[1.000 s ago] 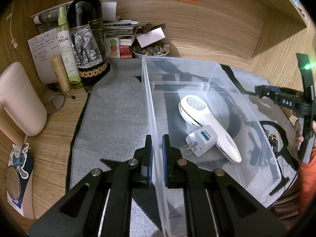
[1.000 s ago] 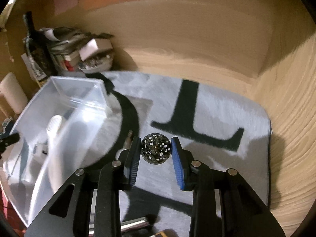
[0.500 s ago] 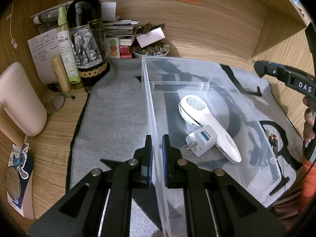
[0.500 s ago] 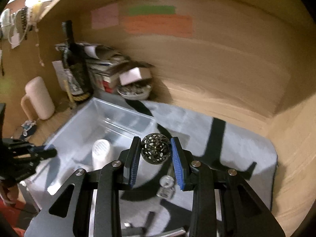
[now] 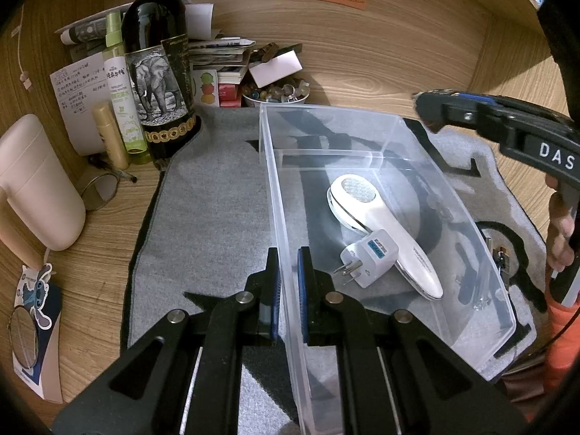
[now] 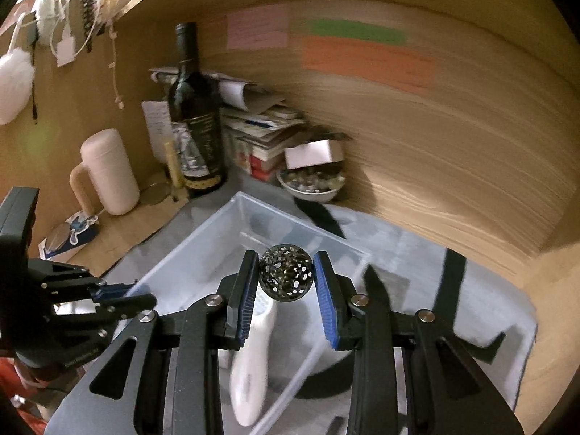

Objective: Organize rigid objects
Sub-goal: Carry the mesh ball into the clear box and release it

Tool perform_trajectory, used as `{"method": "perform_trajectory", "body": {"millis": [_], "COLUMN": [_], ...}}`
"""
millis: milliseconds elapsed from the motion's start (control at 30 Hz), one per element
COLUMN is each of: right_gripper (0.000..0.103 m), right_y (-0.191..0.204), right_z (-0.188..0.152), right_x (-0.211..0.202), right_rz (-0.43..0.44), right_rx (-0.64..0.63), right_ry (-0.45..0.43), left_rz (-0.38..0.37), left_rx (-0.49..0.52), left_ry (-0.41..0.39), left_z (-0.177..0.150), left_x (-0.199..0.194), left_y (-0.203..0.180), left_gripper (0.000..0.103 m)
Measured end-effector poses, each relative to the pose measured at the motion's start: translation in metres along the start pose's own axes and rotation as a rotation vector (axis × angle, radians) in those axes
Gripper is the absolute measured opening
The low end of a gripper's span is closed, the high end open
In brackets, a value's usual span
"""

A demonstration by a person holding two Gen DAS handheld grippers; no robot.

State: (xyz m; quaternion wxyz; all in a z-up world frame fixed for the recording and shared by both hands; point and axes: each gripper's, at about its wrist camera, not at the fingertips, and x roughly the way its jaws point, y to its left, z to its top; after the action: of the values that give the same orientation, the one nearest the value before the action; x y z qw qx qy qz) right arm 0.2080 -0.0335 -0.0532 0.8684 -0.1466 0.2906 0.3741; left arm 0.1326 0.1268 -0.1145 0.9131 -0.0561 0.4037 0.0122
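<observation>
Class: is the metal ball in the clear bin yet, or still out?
Out: the right tongs grip the ball above the bin.

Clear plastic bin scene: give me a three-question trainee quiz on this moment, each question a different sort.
1. True or false: the left gripper is clamped on the wall of the clear plastic bin.
2. What does the right gripper hold? A) white plug adapter B) perforated metal ball C) dark wine bottle
3. Name the two white items lying in the bin.

Key: 1 true. 2 B, the perforated metal ball. 3 the white handheld device and the white plug adapter.
</observation>
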Motion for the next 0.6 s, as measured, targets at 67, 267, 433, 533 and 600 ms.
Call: {"method": "perform_trajectory", "body": {"millis": [67,267,433,533,600], "right_gripper": [0.029,0.028,0.028,0.028,0.028], "right_y": [0.007,0.024,0.033,0.035,0.033], "right_z": [0.001,0.001,-0.002,-0.006,-0.007], "right_x": [0.006,0.027,0.043,0.05,0.051], "right_rz": [0.012,0.036,0.053,0.064,0.072], "right_rx": [-0.016,-0.053,-0.073,-0.073,-0.063], "right_ry": [0.011,0.065,0.114,0.141,0.151], "left_rz": [0.001,0.0,-0.001,-0.004,-0.002], "left_rx": [0.002,0.001,0.001,-0.001,0.0], "left_ry": [0.0,-0.001,-0.001,-0.001,-0.001], "left_z": [0.0,-0.001,-0.001,-0.001,-0.001], "left_x": [0.0,-0.001,-0.001,-0.001,-0.001], "left_y": [0.001,0.001,0.001,0.001,0.0], "left_gripper": [0.008,0.008,0.008,0.008,0.008]}}
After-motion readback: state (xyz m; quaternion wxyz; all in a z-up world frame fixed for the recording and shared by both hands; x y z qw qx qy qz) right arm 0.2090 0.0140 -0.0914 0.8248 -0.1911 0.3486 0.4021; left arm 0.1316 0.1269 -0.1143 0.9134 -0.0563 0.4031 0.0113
